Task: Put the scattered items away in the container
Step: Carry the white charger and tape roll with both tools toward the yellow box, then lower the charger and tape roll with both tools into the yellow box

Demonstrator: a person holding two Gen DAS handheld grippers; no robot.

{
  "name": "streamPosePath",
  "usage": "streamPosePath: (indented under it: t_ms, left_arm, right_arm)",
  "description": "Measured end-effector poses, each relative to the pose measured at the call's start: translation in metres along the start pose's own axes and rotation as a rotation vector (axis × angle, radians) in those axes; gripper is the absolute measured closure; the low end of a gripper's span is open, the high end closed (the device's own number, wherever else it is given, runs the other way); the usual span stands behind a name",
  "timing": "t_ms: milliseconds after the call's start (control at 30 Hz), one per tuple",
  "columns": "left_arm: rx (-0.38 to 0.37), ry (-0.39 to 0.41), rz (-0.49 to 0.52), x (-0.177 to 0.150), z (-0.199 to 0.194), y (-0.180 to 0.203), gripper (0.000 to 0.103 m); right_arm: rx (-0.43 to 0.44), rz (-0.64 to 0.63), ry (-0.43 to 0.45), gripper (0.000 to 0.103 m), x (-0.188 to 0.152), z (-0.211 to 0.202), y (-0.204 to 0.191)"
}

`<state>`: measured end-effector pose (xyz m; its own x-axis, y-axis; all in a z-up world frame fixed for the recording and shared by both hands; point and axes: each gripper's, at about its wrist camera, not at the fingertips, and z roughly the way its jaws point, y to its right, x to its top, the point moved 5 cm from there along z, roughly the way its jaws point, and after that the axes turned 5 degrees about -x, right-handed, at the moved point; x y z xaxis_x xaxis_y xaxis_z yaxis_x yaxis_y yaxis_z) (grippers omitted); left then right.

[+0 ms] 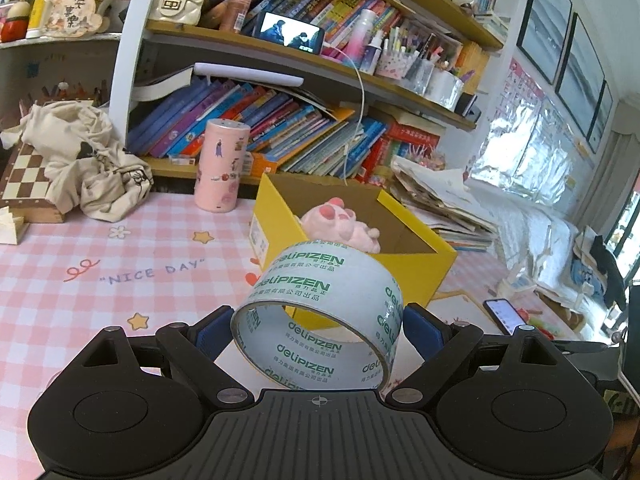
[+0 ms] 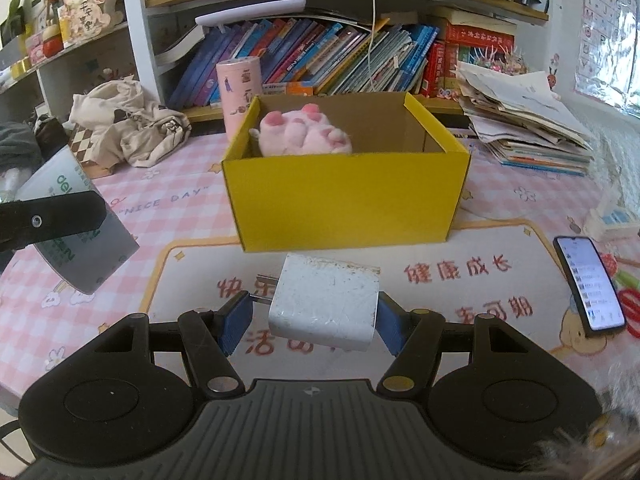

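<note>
STEP: carry to open yellow cardboard box | LEFT: left gripper clamps clear printed tape roll | RIGHT: right gripper clamps white plug-in charger block | NEXT: you lift both over the rim, beside the pink plush paw, then release.

Roll of clear packing tape with green lettering, held off the table, its open core facing the left wrist camera, just in front of the box. White plug-in charger, scuffed, lying on its side in the air, its two metal prongs pointing left. Yellow cardboard box, open-topped, upright on the pink checked table. Pink plush paw inside the box at its left end, toe pads upward.
</note>
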<state>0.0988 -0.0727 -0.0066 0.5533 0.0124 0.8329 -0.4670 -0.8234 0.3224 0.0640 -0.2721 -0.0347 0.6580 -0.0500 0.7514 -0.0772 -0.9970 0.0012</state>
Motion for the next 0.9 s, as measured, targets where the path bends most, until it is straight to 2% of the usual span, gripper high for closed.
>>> streamPosePath:
  t_ms: [467, 733, 900]
  left_arm:
    - [0.03, 0.044, 0.014, 0.034, 0.062, 0.032, 0.011]
    - [0.071, 0.061, 0.028, 0.055, 0.098, 0.047, 0.011]
    - [0.095, 0.066, 0.048, 0.069, 0.121, 0.053, 0.011]
  right_arm:
    - [0.032, -0.06, 0.084, 0.04, 0.056, 0.033, 0.05]
    - [0.082, -0.134, 0.158, 0.04, 0.091, 0.052, 0.07]
    - [0.123, -0.165, 0.172, 0.04, 0.111, 0.073, 0.077]
